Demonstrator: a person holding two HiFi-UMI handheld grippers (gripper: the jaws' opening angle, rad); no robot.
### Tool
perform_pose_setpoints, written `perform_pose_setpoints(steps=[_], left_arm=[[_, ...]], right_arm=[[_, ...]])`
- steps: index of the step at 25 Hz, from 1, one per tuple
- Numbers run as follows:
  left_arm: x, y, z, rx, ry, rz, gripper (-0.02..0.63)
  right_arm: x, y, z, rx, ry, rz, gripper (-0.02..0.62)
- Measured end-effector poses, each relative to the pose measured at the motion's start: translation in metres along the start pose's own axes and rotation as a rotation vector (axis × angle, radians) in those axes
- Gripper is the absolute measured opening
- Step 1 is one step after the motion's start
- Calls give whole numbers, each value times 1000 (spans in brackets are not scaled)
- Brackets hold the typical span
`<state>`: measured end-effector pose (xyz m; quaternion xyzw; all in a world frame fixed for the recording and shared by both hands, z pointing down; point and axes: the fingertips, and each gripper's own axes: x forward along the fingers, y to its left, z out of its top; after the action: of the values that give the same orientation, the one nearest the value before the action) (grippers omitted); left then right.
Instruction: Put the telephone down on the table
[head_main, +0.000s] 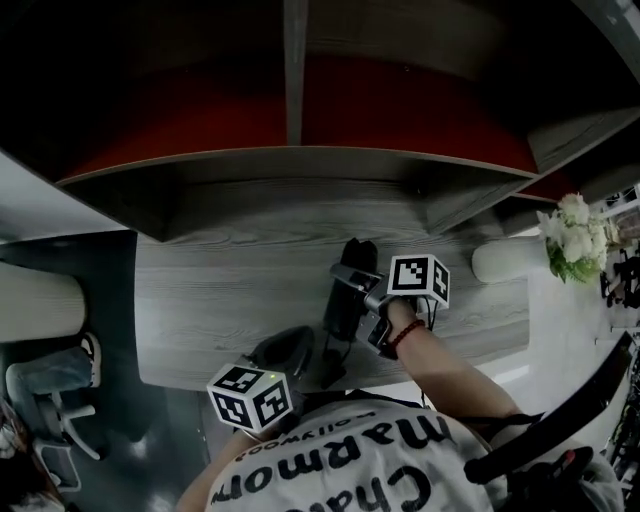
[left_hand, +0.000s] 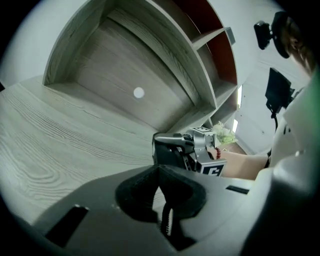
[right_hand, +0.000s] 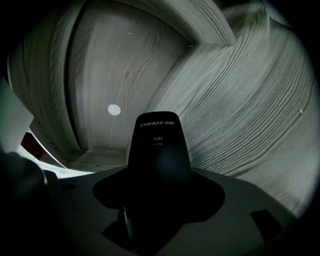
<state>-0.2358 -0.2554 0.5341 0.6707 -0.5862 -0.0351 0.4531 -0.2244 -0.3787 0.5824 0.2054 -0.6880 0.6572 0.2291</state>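
Over the bench (head_main: 220, 280), my right claw (head_main: 352, 288) grips the telephone (right_hand: 157, 150) with jaws wide, tilted, not yet seated. Risk: if I release early or off-level, it drops, tips or skids toward the edge.

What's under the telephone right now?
Grey wood table lies below the telephone, which the right gripper holds. Its underside is hidden, so contact cannot be seen.

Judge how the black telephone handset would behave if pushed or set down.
The handset looks rigid, smooth plastic: it probably keeps shape and may slide if pushed. Long and narrow, it would likely tip if stood on end; laid flat on the table it should rest.
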Motion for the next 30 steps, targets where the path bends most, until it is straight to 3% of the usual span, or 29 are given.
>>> perform_pose_setpoints(steps=[9, 18, 30], left_arm=[[7, 10, 21, 2, -14, -12, 9], [7, 14, 17, -12, -26, 6, 8], [5, 21, 17, -25, -42, 29, 9]], right_arm=[[15, 1, 8, -25, 16, -56, 282], [19, -1, 11, -44, 41, -86, 282], [25, -4, 8, -141, 76, -258, 282]])
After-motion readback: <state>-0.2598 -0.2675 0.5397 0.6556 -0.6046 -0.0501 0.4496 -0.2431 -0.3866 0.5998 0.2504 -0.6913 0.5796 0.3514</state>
